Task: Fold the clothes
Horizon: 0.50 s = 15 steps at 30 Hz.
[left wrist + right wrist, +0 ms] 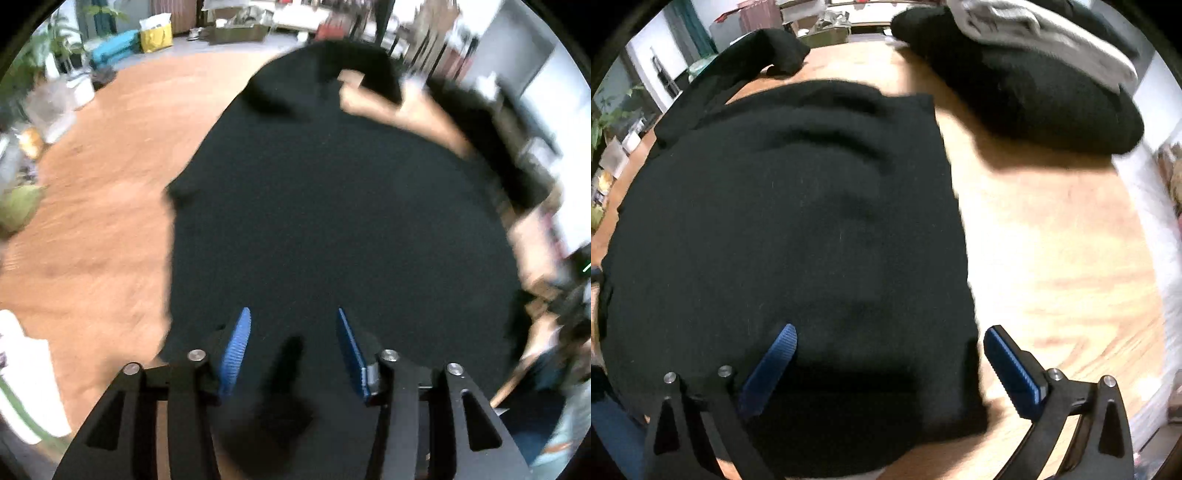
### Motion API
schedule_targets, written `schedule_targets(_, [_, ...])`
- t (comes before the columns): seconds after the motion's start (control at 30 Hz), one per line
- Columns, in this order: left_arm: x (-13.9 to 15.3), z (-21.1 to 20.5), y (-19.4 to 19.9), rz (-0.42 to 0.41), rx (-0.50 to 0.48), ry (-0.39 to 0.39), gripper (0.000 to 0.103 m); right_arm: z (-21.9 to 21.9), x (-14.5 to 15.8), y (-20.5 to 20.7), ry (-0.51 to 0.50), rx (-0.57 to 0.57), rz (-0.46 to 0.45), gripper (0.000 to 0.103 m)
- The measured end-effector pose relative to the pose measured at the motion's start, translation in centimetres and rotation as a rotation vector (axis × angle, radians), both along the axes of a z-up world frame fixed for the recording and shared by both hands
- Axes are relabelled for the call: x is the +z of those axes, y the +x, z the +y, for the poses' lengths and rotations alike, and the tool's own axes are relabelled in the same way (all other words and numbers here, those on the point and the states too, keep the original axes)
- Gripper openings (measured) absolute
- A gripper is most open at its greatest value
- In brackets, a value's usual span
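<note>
Nearest in the left wrist view: left gripper [291, 325], black arms with ribbed blue pads [236, 350], jaws parted, nothing pinched between them, only dark cloth lying below. Under and beyond it, spread flat over the orange-brown wooden table [92, 221]: the black knitted garment [332, 206], filling the middle of the view, its left edge running ragged down the wood. Farther up the cloth, a fold or sleeve doubled over near the top, with a strip of bare wood showing through at the upper right. Past the table edge, blurred: a yellow bag [157, 35], a teal case [112, 46] beside it, green potted plants [55, 40] at far left.

Nearest in the right wrist view: right gripper [890, 347], same black arms and blue pads [1012, 365], jaws standing wide and empty, left pad over the garment [783, 229], right pad over bare table [1052, 240], the cloth's right edge running between them. Soft curved creases across the upper part of the cloth. One sleeve [746, 51] stretched away at upper left, cuff end resting on the wood. Well apart at upper right: a second heap of black clothing [1052, 99] with a grey folded piece [1034, 29] on top.
</note>
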<state>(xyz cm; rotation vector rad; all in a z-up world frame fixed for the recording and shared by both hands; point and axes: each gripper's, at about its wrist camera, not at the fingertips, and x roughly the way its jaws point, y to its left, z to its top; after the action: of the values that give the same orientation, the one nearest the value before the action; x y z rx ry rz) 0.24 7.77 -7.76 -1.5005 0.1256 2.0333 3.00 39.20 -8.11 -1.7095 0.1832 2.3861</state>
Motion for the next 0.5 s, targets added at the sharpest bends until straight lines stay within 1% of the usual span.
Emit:
schedule_targets(0.03, [0.2,0.1,-1.0,-0.026,0.011,0.042,0.070,0.0,0.5,-0.7,0.015,0.012,-0.005,0.103])
schedule_targets(0.13, [-1.0,1.0,-4.2,-0.108,0.037,0.103,0.070,-0.3,2.1,-3.2,0.031,0.060,-0.036,0.103])
schedule_targets(0.17, [-1.8,0.6,-5.0,-0.125,0.053,0.113,0.070,-0.4,2.7,-4.0,0.031,0.077,-0.051,0.102])
schedule_targets(0.2, [-2.2,-0.1,-5.9,-0.126,0.073,0.111,0.070,-0.3,3.8,-4.9,0.036,0.099,-0.066,0.101])
schedule_targets(0.23, [-2.0,-0.5,-6.7,-0.103,0.087,0.100,0.070,-0.2,4.8,-5.9,0.042,0.121,-0.080,0.099])
schedule_targets(0.27, [-1.7,-0.8,-7.6,-0.086,0.092,0.096,0.070,0.0,5.8,-6.9,0.050,0.141,-0.092,0.098])
schedule_targets(0.37, [0.2,-0.1,-10.4,-0.070,0.049,0.122,0.070,1.3,9.8,-10.1,0.127,0.177,-0.068,0.101])
schedule_targets(0.43, [1.5,0.3,-12.3,-0.059,0.020,0.139,0.071,2.1,11.3,-12.5,0.163,0.208,-0.065,0.103])
schedule_targets(0.5, [1.8,0.3,-13.8,-0.053,0.016,0.174,0.071,2.6,11.8,-14.6,0.200,0.268,-0.080,0.102])
